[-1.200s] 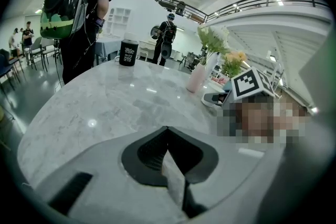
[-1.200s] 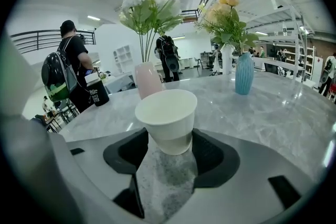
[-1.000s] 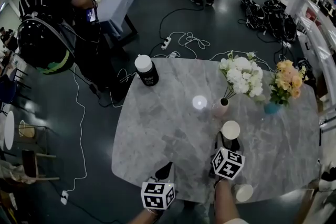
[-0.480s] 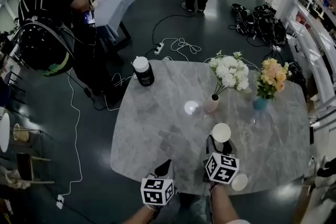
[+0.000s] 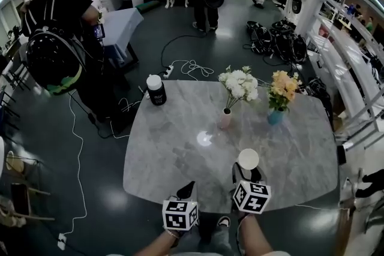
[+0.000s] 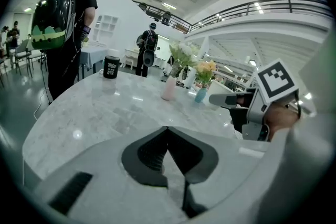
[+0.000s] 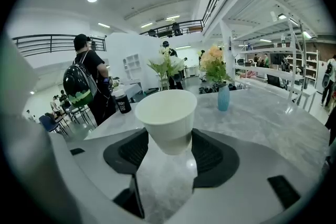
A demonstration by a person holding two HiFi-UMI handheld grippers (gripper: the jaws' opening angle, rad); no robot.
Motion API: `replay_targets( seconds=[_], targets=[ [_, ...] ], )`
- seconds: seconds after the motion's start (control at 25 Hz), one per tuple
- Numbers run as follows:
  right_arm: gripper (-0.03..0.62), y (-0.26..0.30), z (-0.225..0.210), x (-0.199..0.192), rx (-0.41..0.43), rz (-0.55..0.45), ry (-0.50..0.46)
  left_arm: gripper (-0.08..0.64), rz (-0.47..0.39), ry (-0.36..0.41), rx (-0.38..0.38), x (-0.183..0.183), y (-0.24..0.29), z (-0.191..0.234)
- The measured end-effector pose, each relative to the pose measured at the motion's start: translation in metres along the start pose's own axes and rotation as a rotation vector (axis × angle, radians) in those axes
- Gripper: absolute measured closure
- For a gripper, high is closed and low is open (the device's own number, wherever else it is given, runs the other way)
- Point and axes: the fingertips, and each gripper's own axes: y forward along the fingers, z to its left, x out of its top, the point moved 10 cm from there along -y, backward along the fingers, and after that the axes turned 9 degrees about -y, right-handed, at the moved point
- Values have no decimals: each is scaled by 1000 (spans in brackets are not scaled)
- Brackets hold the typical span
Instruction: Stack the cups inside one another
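While the right gripper (image 7: 168, 150) is clamped on the lower wall of a white paper cup (image 7: 167, 113), the cup sits upright with its mouth open to the top. That hold probably leaves the base free to drop into a second cup. In the head view this cup (image 5: 248, 159) hangs over the near right part of the marble counter (image 5: 174, 147), apparently lifted clear of it. No other cup shows in any view, so I cannot tell where it would be nested. The left gripper (image 6: 167, 136) has its jaws together on nothing and waits low at the near edge, left of the right gripper (image 5: 247, 173). Both grippers point away toward the far side, level with the counter. A pink vase (image 5: 225, 119), a blue vase (image 5: 275, 116) and a black jar (image 5: 156, 90) stand well apart on the far half.
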Motion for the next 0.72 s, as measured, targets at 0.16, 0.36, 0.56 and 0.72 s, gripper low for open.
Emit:
replay_targets(
  seconds=[0.16, 0.36, 0.56, 0.72],
  targets=[
    [354, -32, -10, -1, -28, -26, 28, 565, -9, 29, -49, -3, -9, -18],
    [354, -71, -27, -5, -89, -55, 52, 565, 2, 71, -107, -8, -13, -38],
    [354, -104, -44, -25, -128, -64, 75, 565, 16, 104, -141, -19, -11, -54],
    [354, -125, -59, -37, -133, -56, 85, 565, 12, 133, -158, -21, -14, -77]
  ],
)
